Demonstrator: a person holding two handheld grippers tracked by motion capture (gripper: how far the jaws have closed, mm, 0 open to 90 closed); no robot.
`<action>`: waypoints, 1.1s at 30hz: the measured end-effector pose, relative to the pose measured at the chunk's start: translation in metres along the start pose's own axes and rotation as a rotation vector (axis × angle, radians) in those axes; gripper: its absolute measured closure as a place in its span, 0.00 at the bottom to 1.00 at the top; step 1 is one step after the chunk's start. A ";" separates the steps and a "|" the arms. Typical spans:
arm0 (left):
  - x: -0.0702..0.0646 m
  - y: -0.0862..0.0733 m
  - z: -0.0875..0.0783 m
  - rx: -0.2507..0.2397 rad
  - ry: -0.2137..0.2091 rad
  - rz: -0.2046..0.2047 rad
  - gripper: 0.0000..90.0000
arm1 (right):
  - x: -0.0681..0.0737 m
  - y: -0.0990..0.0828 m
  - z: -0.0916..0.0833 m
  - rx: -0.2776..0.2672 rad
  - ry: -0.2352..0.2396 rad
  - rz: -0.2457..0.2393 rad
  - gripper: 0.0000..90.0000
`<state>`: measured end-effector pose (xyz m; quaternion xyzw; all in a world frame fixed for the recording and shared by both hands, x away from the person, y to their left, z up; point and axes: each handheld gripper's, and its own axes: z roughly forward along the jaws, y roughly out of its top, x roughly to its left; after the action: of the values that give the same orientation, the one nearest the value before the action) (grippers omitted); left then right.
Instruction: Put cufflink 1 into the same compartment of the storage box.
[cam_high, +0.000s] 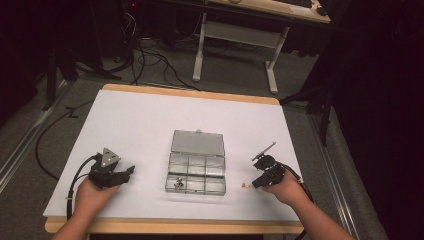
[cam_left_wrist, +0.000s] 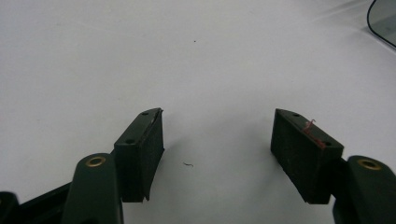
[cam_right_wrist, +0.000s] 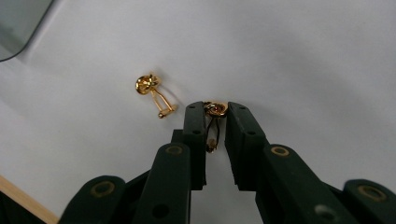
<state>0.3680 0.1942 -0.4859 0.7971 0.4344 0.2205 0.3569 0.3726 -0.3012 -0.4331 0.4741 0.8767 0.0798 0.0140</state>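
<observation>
Room dim, dark vignette at edges; white table (cam_high: 150, 125) evenly lit from above; soft shadows; near jaws slightly blurred.

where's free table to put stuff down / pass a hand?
Bare white table along the far edge behind the clear compartment box, and between that box and the left gripper. Crowded: the strip between the box and the right gripper, which pinches one gold earring while another gold earring lies beside it.

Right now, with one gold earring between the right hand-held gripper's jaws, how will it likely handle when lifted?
The earring looks tiny and metal, so probably light and stiff. Its rounded, shiny head may slip from the right hand-held gripper. Its thin clip could twist.
</observation>
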 end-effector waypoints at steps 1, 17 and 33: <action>0.000 0.000 0.000 0.000 0.000 0.001 0.39 | 0.001 0.000 -0.001 -0.003 -0.001 -0.003 0.88; 0.000 0.000 0.000 0.000 0.001 -0.001 0.39 | 0.016 0.008 -0.022 -0.006 0.028 -0.039 0.88; -0.001 0.000 0.000 -0.006 0.005 0.002 0.40 | 0.042 0.028 -0.032 -0.004 0.057 -0.071 0.88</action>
<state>0.3673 0.1937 -0.4862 0.7959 0.4338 0.2240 0.3579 0.3689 -0.2551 -0.3953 0.4402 0.8929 0.0943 -0.0073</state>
